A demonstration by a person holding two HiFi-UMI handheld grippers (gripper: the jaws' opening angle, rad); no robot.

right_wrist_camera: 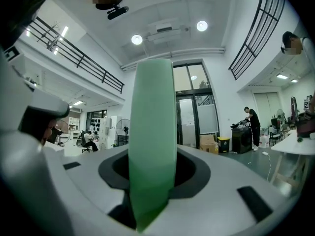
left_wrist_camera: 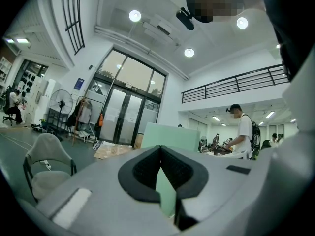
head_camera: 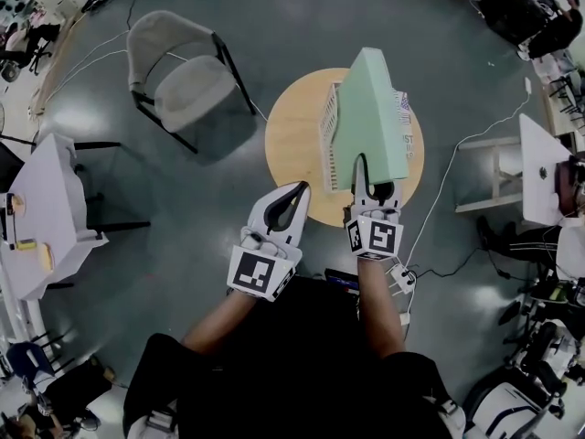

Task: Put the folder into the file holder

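A pale green folder [head_camera: 370,117] stands on edge over the round wooden table [head_camera: 292,144], its lower part against a white mesh file holder [head_camera: 331,144]. My right gripper [head_camera: 375,188] is shut on the folder's near edge. In the right gripper view the folder [right_wrist_camera: 152,132] rises upright between the jaws of the right gripper [right_wrist_camera: 150,181]. My left gripper [head_camera: 297,195] hovers at the table's near edge, left of the folder, tips together and holding nothing. In the left gripper view the folder [left_wrist_camera: 172,136] shows beyond the closed tips of the left gripper [left_wrist_camera: 160,151].
A grey chair [head_camera: 178,71] stands left of the table. A small white table [head_camera: 46,208] sits at far left and a white desk [head_camera: 544,167] at right. A cable [head_camera: 448,181] trails over the floor. A person [left_wrist_camera: 241,132] stands in the background.
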